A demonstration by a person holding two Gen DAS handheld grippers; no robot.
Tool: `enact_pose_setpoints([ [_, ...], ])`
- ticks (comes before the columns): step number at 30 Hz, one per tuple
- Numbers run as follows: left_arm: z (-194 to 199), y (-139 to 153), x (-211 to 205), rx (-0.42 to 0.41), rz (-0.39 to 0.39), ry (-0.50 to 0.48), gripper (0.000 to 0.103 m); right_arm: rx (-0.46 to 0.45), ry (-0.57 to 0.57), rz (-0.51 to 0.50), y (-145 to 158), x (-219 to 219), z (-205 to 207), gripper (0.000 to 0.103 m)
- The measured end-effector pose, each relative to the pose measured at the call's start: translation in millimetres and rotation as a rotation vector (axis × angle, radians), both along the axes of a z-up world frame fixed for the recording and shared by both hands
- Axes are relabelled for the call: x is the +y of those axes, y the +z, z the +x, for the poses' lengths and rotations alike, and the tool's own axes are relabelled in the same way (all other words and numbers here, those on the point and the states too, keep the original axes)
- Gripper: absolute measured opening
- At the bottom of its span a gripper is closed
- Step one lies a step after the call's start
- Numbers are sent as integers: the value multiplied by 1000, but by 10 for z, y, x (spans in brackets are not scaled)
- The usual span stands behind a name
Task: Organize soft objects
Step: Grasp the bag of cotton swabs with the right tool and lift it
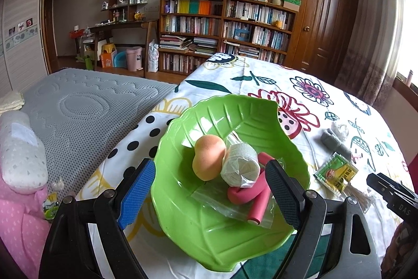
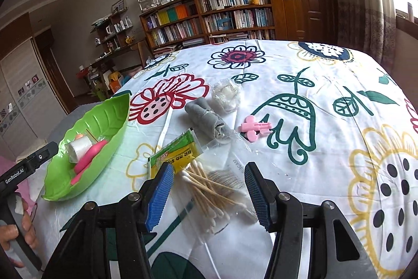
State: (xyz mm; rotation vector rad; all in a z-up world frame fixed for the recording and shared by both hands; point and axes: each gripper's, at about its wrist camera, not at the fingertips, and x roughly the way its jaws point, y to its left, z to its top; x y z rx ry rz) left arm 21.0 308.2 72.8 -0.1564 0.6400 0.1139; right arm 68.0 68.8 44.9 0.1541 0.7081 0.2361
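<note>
A: Entry, task items. Green leaf dish (image 1: 230, 234) sits just ahead of the left gripper (image 1: 209, 192), its near rim between the spread fingers. Inside: peach sponge (image 1: 207, 157), wrapped gauze roll (image 1: 241, 164), pink foam rollers (image 1: 250, 194), a clear bag under them. Judgement: the dish serves as the collecting bin, so the soft pieces are piled there together.

B: And what remains outside it?

A: Directly ahead of the right gripper (image 2: 209, 192), between its fingers, a bag of cotton swabs (image 2: 209, 190) lies on the floral tabletop (image 2: 326, 69). Just beyond it to the left, a green-yellow sachet (image 2: 175, 151); further ahead, a rolled grey cloth (image 2: 206, 119), a bag of white cotton pieces (image 2: 226, 96), and to the right a small pink plastic clip (image 2: 254, 130). These look unsorted.

B: Gripper states?

A: Left: spread wide, grasping nothing; whether a finger touches the dish rim, I cannot tell. Right: also released wide, empty, poised over the swabs, not visibly touching. Judgement: the swabs are the likely next pick; the slippery bag may slide.
</note>
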Motion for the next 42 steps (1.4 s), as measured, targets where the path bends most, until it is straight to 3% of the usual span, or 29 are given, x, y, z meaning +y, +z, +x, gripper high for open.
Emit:
enact_pose_setpoints([
  [7,-7,-21,-158,12,5,-39,87,20,49,-12,-85,-120,-43,60],
  [18,-45,20,-350,15,20,-84,87,70,188,-94,-222,93,143,60],
  [29,-10,27,-508,21,27,-119,89,118,320,-82,-285,212,-107,60],
  [36,-8,23,-618,29,36,-147,89,100,315,-167,-291,332,-158,60],
  [38,-16,27,-653,29,42,-156,89,92,316,-205,-296,376,-169,57],
  [42,-26,36,-717,29,51,-169,89,76,303,-273,-298,415,-203,30],
])
